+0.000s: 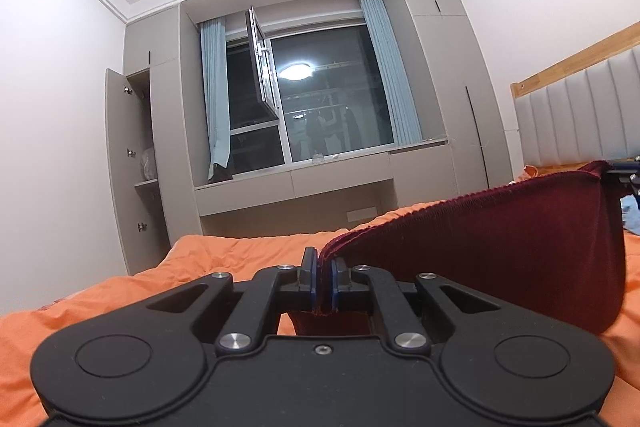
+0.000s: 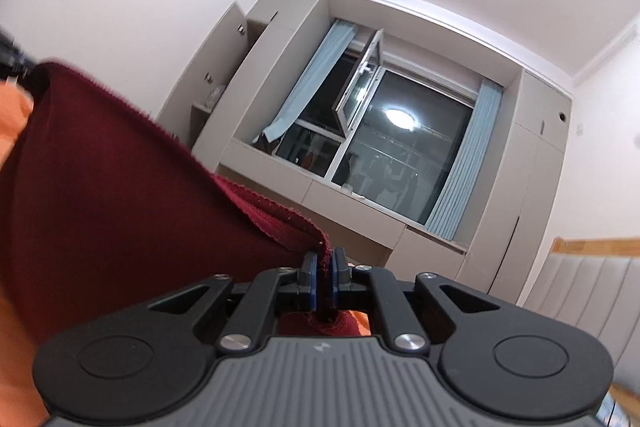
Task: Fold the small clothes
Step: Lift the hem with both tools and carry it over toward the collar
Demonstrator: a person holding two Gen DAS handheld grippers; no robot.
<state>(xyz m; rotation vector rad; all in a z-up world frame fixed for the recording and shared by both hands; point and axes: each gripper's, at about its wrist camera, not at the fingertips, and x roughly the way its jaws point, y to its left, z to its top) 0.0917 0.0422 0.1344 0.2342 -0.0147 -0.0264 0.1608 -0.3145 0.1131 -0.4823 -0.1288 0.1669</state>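
the dark red garment [image 1: 500, 251], a soft knit with a ribbed, slightly frayed top edge, is hanging stretched in the air above the orange bedding [image 1: 224, 259], its long edge running sideways from one tool to the other and sagging into a rounded belly below. the left gripper [image 1: 324, 281] is pinching one corner of it between pressed-together blue pads, and the right gripper [image 2: 324, 283] is pinching the opposite corner the same way. behind, grey built-in cupboards [image 1: 160, 131] are framing a dark window [image 1: 320, 99] with pale blue curtains [image 1: 390, 71], and a padded headboard [image 1: 580, 107] with a wooden rail is standing at the side.

no legible text, labels, brands or numbers anywhere
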